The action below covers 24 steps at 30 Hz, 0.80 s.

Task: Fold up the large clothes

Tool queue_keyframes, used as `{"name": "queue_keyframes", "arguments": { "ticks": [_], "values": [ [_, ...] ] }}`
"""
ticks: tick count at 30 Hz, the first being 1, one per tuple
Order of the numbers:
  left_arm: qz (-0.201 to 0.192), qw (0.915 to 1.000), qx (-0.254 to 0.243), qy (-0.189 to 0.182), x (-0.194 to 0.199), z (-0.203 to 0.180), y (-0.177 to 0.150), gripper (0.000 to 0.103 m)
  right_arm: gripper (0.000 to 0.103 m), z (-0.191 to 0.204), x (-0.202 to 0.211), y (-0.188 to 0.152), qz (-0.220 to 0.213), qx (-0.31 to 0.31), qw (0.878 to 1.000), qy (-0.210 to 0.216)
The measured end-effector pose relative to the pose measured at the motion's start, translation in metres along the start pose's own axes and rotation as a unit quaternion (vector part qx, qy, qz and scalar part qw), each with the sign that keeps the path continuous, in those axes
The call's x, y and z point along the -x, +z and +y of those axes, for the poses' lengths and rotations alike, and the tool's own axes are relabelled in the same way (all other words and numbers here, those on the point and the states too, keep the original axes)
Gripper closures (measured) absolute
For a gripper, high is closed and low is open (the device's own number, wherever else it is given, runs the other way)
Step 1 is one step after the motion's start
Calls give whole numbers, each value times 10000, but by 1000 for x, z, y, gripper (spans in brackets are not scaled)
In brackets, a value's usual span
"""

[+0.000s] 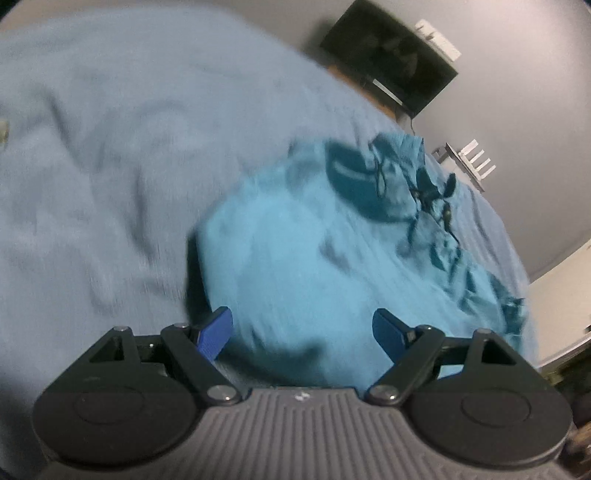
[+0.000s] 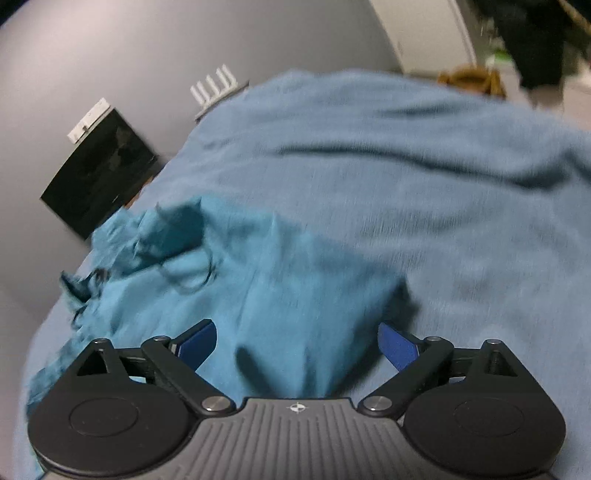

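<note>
A turquoise garment (image 1: 332, 251) lies partly folded on a grey-blue bed cover (image 1: 110, 147), with dark drawstrings near its far end. My left gripper (image 1: 303, 332) is open, its blue pads (image 1: 216, 334) spread over the garment's near edge, holding nothing. In the right wrist view the same garment (image 2: 258, 288) lies ahead and to the left on the bed cover (image 2: 443, 184). My right gripper (image 2: 297, 343) is open above the garment's near edge, blue pads (image 2: 397, 345) apart, empty. Both views are motion-blurred.
A dark screen (image 1: 388, 55) hangs on the grey wall beyond the bed, also in the right wrist view (image 2: 99, 173). A white router with antennas (image 1: 476, 158) stands on a small shelf. A white door or cabinet (image 2: 424, 33) and brown object (image 2: 469, 77) lie past the bed.
</note>
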<state>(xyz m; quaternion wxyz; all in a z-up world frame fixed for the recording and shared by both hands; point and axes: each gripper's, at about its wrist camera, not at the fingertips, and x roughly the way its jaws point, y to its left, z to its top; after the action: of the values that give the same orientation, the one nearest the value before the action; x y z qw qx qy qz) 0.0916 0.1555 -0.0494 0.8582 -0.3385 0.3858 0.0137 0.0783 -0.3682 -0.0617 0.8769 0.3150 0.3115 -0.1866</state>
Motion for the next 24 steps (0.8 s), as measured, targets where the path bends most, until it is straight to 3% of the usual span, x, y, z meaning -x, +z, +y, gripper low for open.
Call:
{"name": "queue_keyframes", "arguments": {
  "ticks": [2,4,6,9,17,19,21,24],
  "values": [
    [278,9994,207,-32,-6,2,-8,21,7,-1,-2,-5,259,-88,9996,114],
    [463,9988,51,149,-14,-2,-12,21,7,0,-6,-12,502,-94,9985,197],
    [432,9987,17,268,-21,-4,-17,21,7,9,-14,-17,696,-22,9972,269],
    [294,9982,525,40,-32,6,-18,21,7,12,-21,-23,825,20,9961,314],
    [-79,9914,1245,-383,-36,27,-15,21,0,7,-42,-21,831,-434,9933,670],
    [-22,9923,1204,-294,-41,29,-15,21,0,5,-46,-20,785,-518,9930,717],
    [153,9940,1081,43,-54,30,-15,21,0,5,-51,-19,743,-569,9929,736],
    [91,9915,1301,-17,-63,37,-14,21,0,3,-59,-18,674,-648,9926,773]
  ]
}}
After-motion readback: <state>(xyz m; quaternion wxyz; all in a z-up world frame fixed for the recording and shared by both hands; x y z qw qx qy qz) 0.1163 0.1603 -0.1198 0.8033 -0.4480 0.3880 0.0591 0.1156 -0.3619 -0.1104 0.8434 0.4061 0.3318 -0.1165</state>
